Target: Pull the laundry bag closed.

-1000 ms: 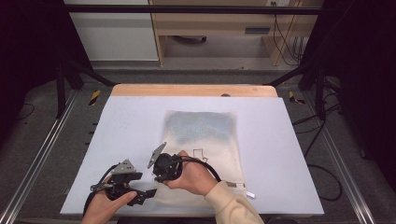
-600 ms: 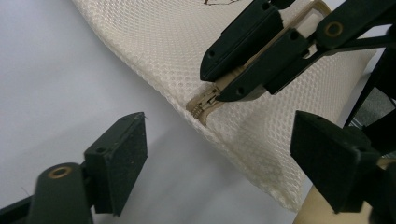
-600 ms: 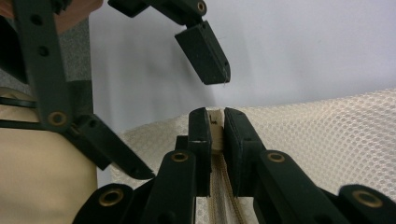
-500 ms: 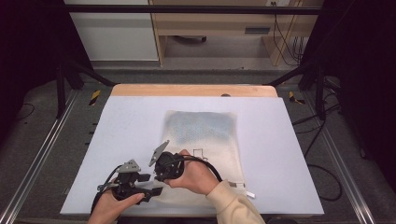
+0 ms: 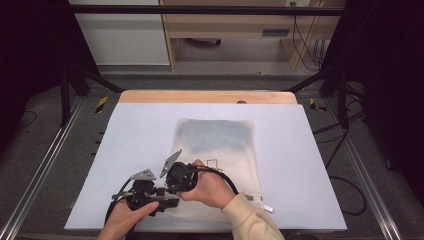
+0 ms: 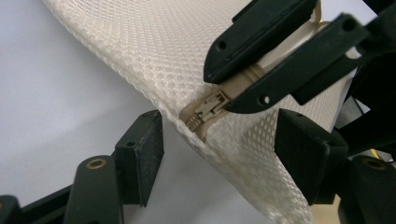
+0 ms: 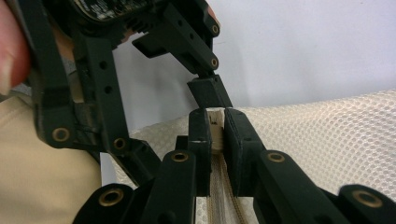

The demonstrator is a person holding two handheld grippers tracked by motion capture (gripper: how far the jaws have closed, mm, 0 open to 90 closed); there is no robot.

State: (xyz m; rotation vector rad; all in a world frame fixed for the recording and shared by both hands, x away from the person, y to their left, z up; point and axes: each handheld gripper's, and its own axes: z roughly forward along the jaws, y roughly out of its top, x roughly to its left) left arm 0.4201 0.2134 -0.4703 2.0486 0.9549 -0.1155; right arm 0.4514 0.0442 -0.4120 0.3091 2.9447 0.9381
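At mesh bag's corner, right fingers clamped on zipper, left fingers closing, apart.

Even overhead light falls on the pale counter in the high view, leaving the room at left and right in near darkness. Shadows are soft and short. In both gripper views the nearest jaws blur, while the mesh bag stays sharp, glare-free.

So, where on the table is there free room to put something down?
The table is bare left of the mesh bag, up to the wooden edge, and in the strip to the bag's right. It is crowded at the bag's near left corner, where the left claw and right claw meet.
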